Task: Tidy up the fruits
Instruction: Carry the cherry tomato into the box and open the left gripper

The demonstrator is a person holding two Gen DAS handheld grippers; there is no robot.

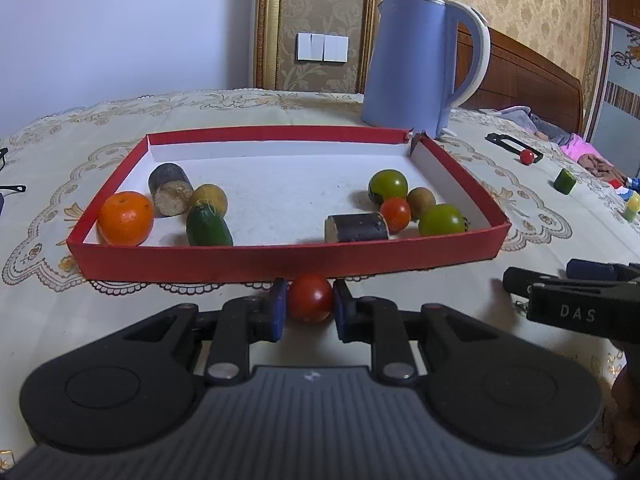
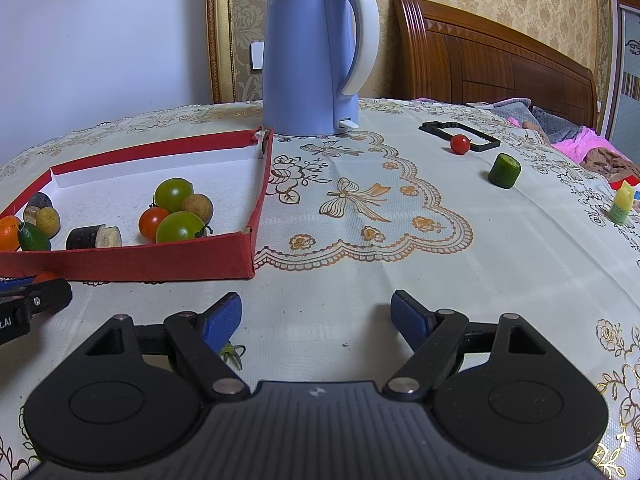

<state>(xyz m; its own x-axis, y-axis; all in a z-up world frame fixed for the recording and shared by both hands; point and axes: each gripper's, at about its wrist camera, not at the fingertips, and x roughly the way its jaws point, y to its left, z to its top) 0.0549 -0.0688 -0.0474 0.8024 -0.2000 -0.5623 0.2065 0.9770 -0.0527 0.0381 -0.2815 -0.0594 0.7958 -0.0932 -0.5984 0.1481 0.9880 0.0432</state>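
My left gripper (image 1: 309,300) is shut on a red cherry tomato (image 1: 310,298), just in front of the near wall of the red tray (image 1: 280,262). In the tray lie an orange (image 1: 125,218), two dark cut pieces, a green cucumber piece (image 1: 209,226), brown round fruits, two green tomatoes (image 1: 387,185) and a red tomato (image 1: 395,214). My right gripper (image 2: 316,316) is open and empty above the tablecloth, right of the tray (image 2: 248,248). On the cloth far right lie a red tomato (image 2: 459,144) and a green cucumber piece (image 2: 504,170).
A blue electric kettle (image 2: 312,60) stands behind the tray's far right corner. A black rectangular frame (image 2: 460,135) lies by the far tomato. A small yellow-green bottle (image 2: 622,203) stands near the right table edge. A green stem scrap (image 2: 232,354) lies under my right gripper.
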